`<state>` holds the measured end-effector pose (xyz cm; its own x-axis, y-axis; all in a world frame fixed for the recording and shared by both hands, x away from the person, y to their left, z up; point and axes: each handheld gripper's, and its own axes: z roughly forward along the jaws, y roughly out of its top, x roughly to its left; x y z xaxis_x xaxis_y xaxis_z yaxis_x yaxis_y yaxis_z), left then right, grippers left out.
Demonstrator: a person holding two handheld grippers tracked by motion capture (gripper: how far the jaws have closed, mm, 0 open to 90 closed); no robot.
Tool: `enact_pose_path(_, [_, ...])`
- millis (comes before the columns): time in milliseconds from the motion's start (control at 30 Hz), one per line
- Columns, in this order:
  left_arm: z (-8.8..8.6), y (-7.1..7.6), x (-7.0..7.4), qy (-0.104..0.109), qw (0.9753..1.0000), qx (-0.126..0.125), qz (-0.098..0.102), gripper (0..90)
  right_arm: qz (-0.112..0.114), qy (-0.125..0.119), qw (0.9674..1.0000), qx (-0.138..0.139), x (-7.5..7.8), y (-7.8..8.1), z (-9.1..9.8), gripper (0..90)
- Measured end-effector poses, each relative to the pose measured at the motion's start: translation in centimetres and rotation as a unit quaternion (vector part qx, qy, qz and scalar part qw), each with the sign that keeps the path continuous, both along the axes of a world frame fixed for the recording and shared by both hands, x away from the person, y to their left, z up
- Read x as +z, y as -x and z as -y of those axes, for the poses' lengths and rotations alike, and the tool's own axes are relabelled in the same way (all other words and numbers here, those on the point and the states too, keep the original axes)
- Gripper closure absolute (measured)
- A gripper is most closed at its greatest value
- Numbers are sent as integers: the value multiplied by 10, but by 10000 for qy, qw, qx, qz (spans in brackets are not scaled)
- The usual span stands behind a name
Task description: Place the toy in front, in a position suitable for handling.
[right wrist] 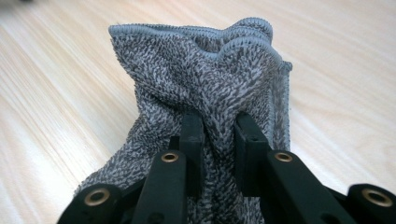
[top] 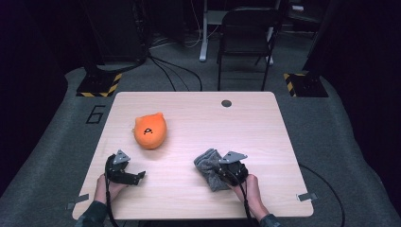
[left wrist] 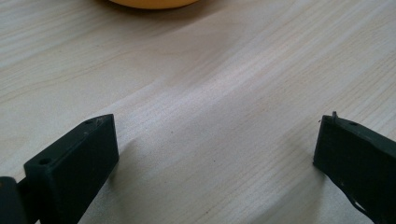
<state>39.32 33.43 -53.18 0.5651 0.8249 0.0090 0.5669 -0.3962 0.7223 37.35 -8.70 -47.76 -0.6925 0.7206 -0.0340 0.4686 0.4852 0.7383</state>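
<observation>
The right gripper (right wrist: 219, 133) pinches a fold of the grey towel (right wrist: 201, 79), forearm entering from six o'clock; the left gripper (left wrist: 215, 154) apparently rests on the bench (left wrist: 224, 84), fingers (left wrist: 79, 158) released.

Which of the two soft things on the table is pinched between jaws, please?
The grey cloth, bunched between the right gripper's jaws; the orange plush lies untouched, away from both grippers.
</observation>
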Motion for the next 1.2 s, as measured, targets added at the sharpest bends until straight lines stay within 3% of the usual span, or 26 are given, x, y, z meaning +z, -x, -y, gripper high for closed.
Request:
enact_pose_path(267, [0, 0, 0, -12, 10000, -8, -12, 0, 265, -136, 9994, -169, 23, 2, 16, 760])
enact_pose_path(300, [0, 0, 0, 1, 10000, -12, -2, 0, 411, -217, 9985, -306, 30, 1, 24, 760])
enact_pose_path(433, [0, 0, 0, -12, 10000, -12, -11, 0, 546, -338, 9963, -570, 39, 0, 41, 759])
enact_pose_path(867, [0, -1, 0, -18, 10000, -44, 14, 0, 580, -285, 9921, -1079, 43, -9, 78, 755])
enact_pose_path(1200, [0, -1, 0, -14, 10000, -44, 12, 0, 521, -209, 9867, -1523, 37, -21, 112, 750])
